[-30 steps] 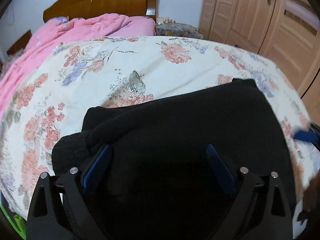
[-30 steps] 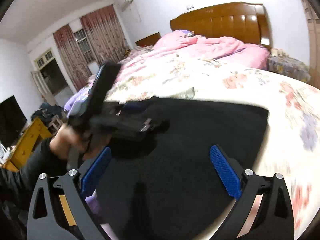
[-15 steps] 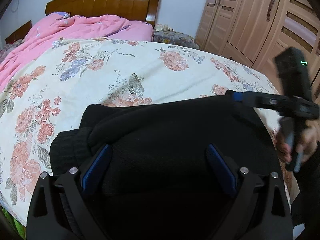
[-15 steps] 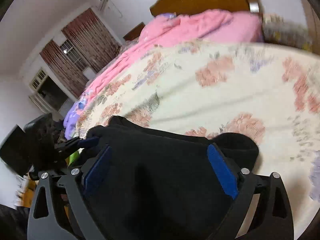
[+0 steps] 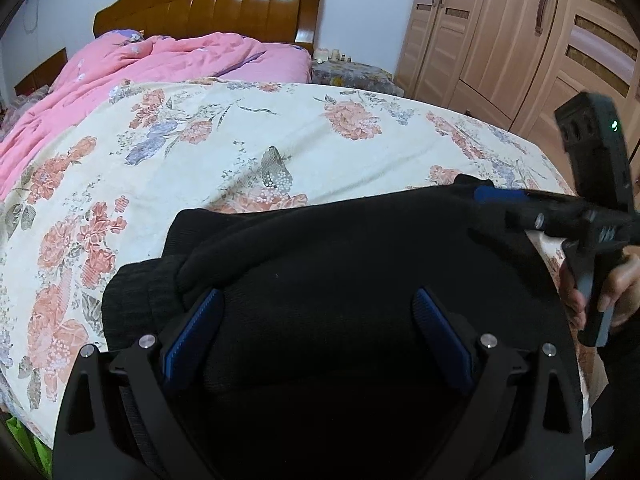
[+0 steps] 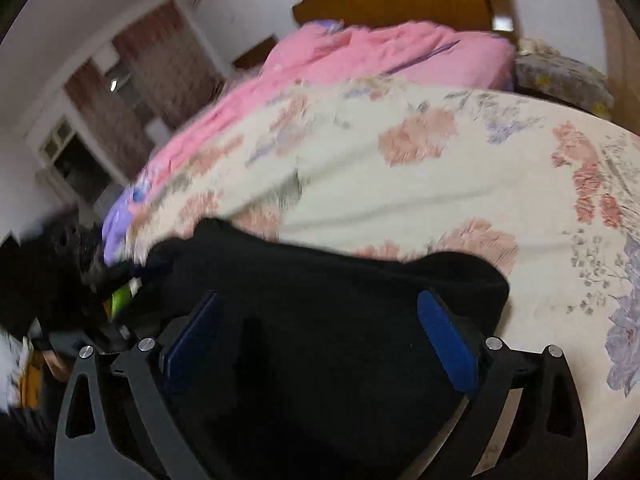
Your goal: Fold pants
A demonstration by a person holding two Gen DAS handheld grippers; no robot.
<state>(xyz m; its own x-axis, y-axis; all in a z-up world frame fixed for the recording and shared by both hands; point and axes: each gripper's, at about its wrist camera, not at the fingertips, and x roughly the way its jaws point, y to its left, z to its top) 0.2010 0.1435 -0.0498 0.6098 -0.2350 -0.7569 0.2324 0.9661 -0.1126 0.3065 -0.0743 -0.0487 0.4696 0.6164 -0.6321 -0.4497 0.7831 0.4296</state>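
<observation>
Two wrist views, both low and close at the foot edge of the bed [image 5: 280, 140]

Left looks up the bed at the headboard [image 5: 208, 4]; right looks slantwise toward the window-side edge. Shared: black pants [image 5: 340, 260], pink quilt [image 6: 360, 56].

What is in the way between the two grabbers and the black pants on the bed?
Nothing visible. The black pants lie folded on the flowery bedspread, right under the open left gripper and the open right gripper, whose jaws have just been opening.
</observation>
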